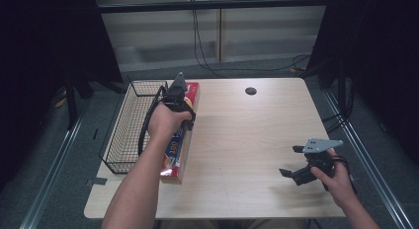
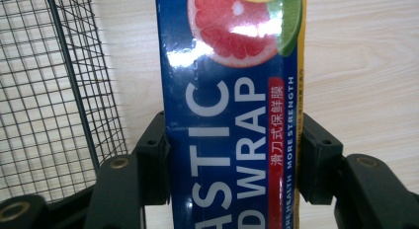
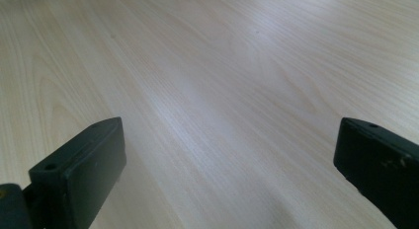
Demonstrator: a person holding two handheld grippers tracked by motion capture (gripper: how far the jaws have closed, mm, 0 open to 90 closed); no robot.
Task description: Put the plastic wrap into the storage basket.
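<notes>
The plastic wrap box [image 2: 232, 115] lies lengthwise along the left part of the table [image 1: 247, 140], just beside the wire basket [image 1: 129, 125]. The left gripper [image 2: 232, 160] pinches the box across its width, its 2 jaws pressed against the long sides. Well apart, near the right edge, the right gripper [image 1: 291, 162] hovers over bare wood with its jaws spread wide.

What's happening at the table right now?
A person works with a tool in each hand. The left tool is shut on a long plastic wrap box, its jaws pressing on both long sides, right beside the wire basket at the table's left edge. The right tool is open, with nothing between its jaws, over bare table at the near right.
</notes>
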